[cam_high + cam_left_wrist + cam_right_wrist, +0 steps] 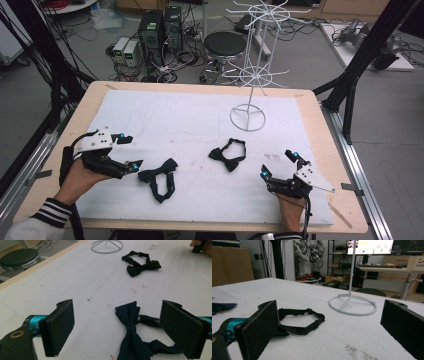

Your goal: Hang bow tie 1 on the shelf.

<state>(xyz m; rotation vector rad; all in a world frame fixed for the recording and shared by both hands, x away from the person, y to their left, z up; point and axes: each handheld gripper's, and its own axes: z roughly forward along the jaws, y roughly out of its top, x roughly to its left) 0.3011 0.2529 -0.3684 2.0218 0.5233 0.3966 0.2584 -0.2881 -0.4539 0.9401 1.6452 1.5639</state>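
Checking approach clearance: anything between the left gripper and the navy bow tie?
Nothing visible. The left gripper is open beside the navy bow tie, with bare white mat between. In the left gripper view the tie already lies between its jaws.

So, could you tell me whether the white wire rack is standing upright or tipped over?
Upright: the white wire rack stands on its ring base on the white mat, its pole rising straight.
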